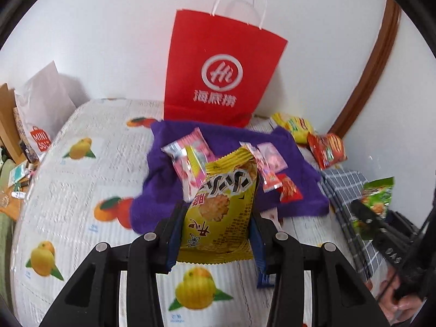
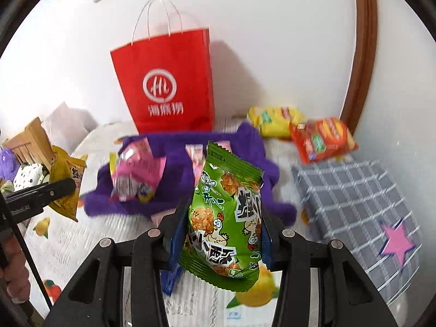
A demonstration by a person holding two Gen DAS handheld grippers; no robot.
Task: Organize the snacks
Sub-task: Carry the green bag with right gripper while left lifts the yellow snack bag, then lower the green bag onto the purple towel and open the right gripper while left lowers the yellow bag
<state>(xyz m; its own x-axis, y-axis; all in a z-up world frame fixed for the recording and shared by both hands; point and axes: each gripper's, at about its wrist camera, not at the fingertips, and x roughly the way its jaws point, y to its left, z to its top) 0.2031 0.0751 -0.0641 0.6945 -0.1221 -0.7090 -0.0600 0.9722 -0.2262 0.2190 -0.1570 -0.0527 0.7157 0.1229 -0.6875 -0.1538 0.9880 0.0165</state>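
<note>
On the desk (image 1: 81,190), a fruit-print cover carries a purple cloth (image 1: 169,169) strewn with small snack packets; at its far edge by the white wall stands a red bag (image 1: 218,62) marked "Hi". The left hand-held gripper (image 1: 218,218) clamps a yellow snack packet (image 1: 220,212), the right hand-held gripper (image 2: 223,226) a green snack packet (image 2: 226,212), both above the near edge.

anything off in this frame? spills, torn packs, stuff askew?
No spills or torn packs visible. The purple cloth is rumpled, not flat, with pink packets strewn at odd angles on it. Both tongs hold a pack: left the yellow snack, right the green snack.
</note>
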